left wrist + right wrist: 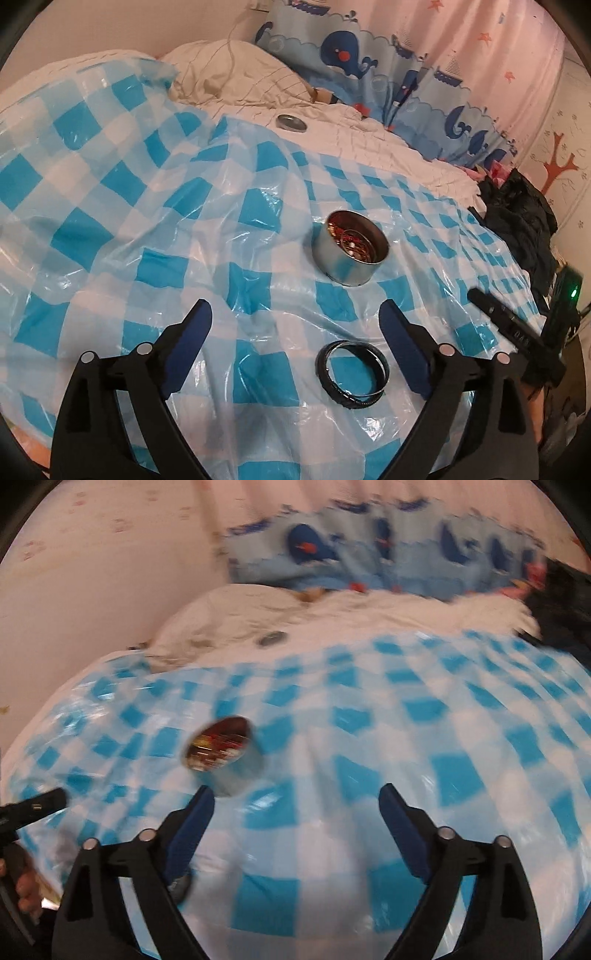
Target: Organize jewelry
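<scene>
Checked plastic sheet [122, 206] over rumpled, perhaps quilted, bedding [240, 79]

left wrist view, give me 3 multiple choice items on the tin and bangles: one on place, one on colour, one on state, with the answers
1. Where do the bangles lie?
A. inside the tin
B. on the checked sheet, between the left gripper's open jaws
C. on the pillow

2. What colours is the plastic sheet under them?
A. blue and white checks
B. plain pink
C. green stripes

3. What state is the round tin in?
A. closed with its lid on
B. tipped on its side and empty
C. upright, open, with jewelry inside

Answers:
1 B, the dark rings rest flat on the sheet near the left gripper, nearer the camera than the tin.
2 A, blue squares alternate with white ones.
3 C, the top is uncovered and red and gold pieces show inside; a lid sits apart on the white bedding.
</scene>
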`<state>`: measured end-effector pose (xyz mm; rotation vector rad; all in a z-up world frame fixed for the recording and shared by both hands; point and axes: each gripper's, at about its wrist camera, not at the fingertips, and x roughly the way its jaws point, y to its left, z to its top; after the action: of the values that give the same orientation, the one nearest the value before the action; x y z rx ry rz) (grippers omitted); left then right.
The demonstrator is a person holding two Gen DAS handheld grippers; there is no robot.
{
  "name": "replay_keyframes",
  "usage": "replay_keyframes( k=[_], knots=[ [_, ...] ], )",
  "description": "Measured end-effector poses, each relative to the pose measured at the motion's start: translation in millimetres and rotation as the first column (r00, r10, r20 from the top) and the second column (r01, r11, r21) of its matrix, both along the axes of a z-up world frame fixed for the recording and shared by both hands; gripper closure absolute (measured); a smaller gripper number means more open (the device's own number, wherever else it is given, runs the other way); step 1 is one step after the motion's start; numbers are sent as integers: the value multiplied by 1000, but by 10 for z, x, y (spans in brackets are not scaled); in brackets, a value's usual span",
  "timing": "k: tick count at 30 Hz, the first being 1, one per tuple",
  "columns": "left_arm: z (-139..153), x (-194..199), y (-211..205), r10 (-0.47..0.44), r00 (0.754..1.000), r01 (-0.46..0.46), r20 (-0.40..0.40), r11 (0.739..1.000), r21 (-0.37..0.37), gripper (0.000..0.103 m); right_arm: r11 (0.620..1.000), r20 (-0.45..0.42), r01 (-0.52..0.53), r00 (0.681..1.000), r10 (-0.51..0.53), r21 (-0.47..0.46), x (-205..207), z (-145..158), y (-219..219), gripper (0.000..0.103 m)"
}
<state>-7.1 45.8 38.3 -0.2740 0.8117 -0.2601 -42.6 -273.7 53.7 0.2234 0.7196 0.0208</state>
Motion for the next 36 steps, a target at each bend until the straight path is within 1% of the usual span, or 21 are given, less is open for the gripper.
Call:
replay_keyframes(
  k=[2, 3, 7, 11, 12, 14, 17, 36],
  knots=[
    [-21, 35, 41, 20, 1000, -20, -17, 1000, -16, 15, 999, -25, 46, 999, -46, 27, 48, -104, -39, 16],
    [-27, 45, 63, 27, 999, -27, -23, 999, -29, 15, 996, -24, 81, 996, -80, 29, 74, -154, -43, 16],
    [-48, 89, 54, 25, 999, -26, -34, 999, -27, 14, 990, -24, 137, 990, -138, -20, 147, -357, 53, 16],
    [-48, 97, 56, 23, 999, -24, -34, 999, -32, 14, 983, -41, 168, 984, -172, -75, 181, -578, 129, 15],
    [-50, 99, 56, 23, 999, -24, -36, 999, -33, 14, 981, -40, 169, 984, -173, -92, 183, -582, 152, 15],
    [-55, 102, 51, 20, 999, -21, -38, 999, -34, 14, 982, -35, 162, 986, -166, -94, 187, -584, 161, 10],
    [-54, 108, 20, 9, 999, -10, -42, 999, -32, 14, 983, -41, 159, 986, -163, -87, 193, -597, 156, 8],
    [-133, 138, -85, -6, 997, 4, -79, 1000, -19, 13, 985, -55, 155, 986, -159, -77, 226, -642, 160, 7]
  ],
)
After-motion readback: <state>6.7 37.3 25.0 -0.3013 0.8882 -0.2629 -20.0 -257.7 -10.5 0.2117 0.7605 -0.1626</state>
